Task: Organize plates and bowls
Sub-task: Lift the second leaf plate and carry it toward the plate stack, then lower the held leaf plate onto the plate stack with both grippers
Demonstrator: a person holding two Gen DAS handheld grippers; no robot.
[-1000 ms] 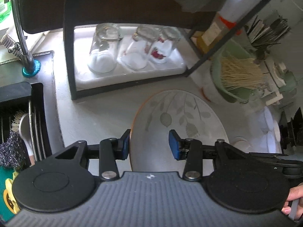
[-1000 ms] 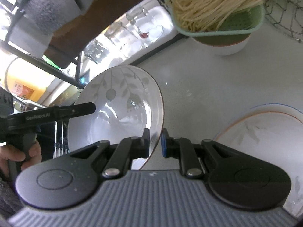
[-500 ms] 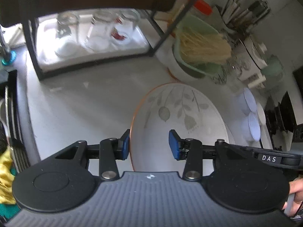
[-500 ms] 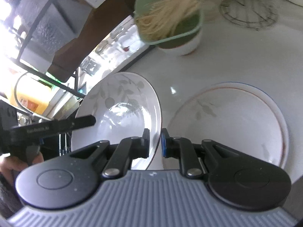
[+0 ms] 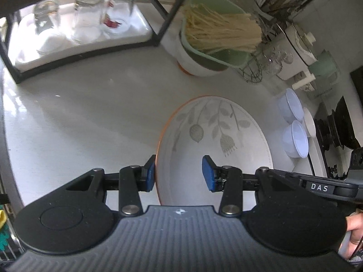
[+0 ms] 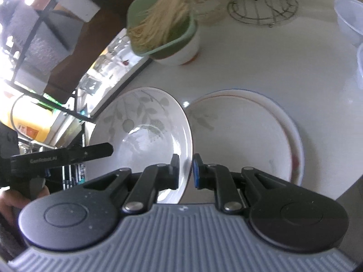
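— How do the jaws stand, seen from the left wrist?

— The left gripper [image 5: 179,172] has its jaws spread partway, astride the near rim of the leaf-patterned bowl [image 5: 213,145]. The left pad sits against the outer, orange-edged wall; the right pad stands apart inside the bowl. I cannot tell whether the left pad presses.

— What else does that view give?

— The bowl above the pale table [image 5: 86,117], a black rack with upturned glasses [image 5: 86,20], a green basket of straws [image 5: 217,34], and stacked small bowls [image 5: 295,127] at the right. The stack of plates is hidden here.

— And from the right wrist?

— The right gripper [image 6: 185,170] has its jaws nearly together, pinching the bowl's [image 6: 145,136] right rim, one pad inside, one outside. The bowl hangs tilted, just left of the stack of plates [image 6: 245,136] lying flat on the table. The other tool's black finger [image 6: 74,153] reaches over the bowl's left side, a hand [image 6: 13,201] holding it at the picture's edge.
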